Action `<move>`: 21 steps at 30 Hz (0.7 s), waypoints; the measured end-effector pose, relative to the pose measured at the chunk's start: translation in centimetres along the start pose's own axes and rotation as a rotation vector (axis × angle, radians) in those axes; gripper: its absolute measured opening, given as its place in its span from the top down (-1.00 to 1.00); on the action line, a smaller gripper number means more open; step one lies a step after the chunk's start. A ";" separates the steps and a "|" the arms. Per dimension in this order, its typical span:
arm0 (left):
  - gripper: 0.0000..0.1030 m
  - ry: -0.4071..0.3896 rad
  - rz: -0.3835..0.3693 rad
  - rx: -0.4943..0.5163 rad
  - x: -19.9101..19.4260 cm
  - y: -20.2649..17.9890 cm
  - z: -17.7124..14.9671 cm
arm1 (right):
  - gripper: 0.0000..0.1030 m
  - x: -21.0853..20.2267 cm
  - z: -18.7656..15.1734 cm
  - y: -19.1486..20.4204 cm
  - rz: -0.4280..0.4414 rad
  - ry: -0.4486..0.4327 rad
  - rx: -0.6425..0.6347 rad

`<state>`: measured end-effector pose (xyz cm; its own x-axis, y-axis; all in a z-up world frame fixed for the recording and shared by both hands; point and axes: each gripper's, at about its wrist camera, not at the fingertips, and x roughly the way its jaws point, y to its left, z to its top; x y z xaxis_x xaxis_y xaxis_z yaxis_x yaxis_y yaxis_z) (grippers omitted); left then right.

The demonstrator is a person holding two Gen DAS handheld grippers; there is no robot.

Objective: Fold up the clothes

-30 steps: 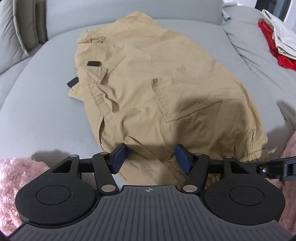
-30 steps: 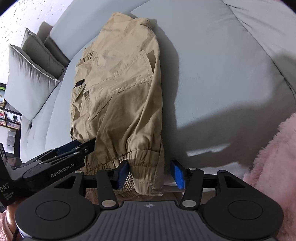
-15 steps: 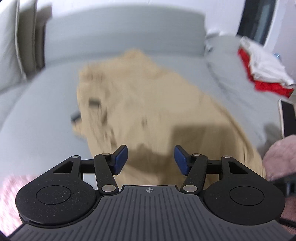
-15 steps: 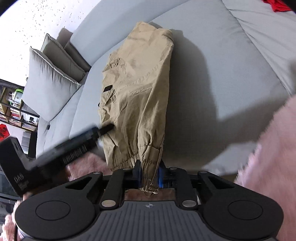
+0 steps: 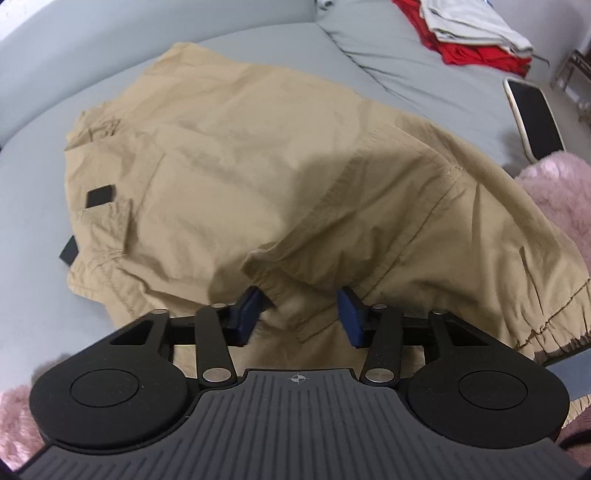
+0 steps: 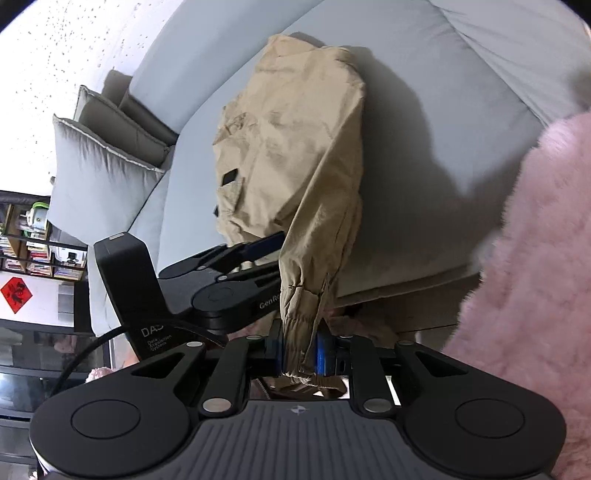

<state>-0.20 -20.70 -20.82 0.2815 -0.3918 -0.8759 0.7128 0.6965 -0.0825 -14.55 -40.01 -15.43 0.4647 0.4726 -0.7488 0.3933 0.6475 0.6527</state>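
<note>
Pinching trouser cuff, right hand-held gripper was clamped; left hand-held gripper was closing around loose fabric, could miss layers.

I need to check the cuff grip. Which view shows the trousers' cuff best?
Right wrist: the cuff sits pinched in the right gripper. Left wrist shows only its gathered hem at the frame's edge.

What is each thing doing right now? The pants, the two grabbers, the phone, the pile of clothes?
Tan pants: spread on the grey sofa, cuff end lifted.
Right gripper: shut on the elastic cuff.
Left gripper: jaws closing, pants fabric between them, pads not pressing yet.
Phone: lying flat, screen dark.
Red and white clothes: piled on the sofa.
</note>
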 end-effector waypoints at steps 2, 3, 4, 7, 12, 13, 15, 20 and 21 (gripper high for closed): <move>-0.06 -0.062 0.007 -0.068 -1.6 1.5 0.6 | 0.65 -0.6 0.6 0.5 0.030 0.002 0.011; -0.12 -0.108 0.025 -0.115 -2.9 2.7 0.8 | 0.65 -0.6 1.0 1.0 0.050 0.003 0.019; -0.17 -0.145 0.051 -0.158 -3.9 3.8 0.8 | 0.64 -0.7 1.6 1.2 0.072 0.007 0.029; -0.17 -0.224 0.119 -0.275 -6.6 6.8 0.7 | 0.64 -0.3 3.5 2.4 0.140 -0.007 0.075; -0.18 -0.327 0.183 -0.418 -10.6 11.0 0.2 | 0.62 1.3 7.8 6.1 0.211 -0.084 0.131; -0.19 -0.346 0.196 -0.436 -11.2 11.6 0.0 | 0.61 1.7 9.1 7.1 0.207 -0.119 0.133; -0.24 -0.365 0.203 -0.459 -11.7 12.1 -0.2 | 0.57 3.0 11.3 7.9 0.177 -0.193 0.152; -0.39 -0.329 0.180 -0.479 -10.7 12.7 -0.4 | 0.07 6.0 15.4 8.4 0.057 -0.241 0.112; -0.43 -0.315 0.176 -0.463 -10.4 12.3 -0.7 | 0.07 5.8 15.5 8.5 0.055 -0.250 0.101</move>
<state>5.21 -7.67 -13.08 0.5978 -0.3573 -0.7176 0.3034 0.9294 -0.2100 3.78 -40.99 -12.45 0.6644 0.3350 -0.6681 0.4329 0.5562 0.7094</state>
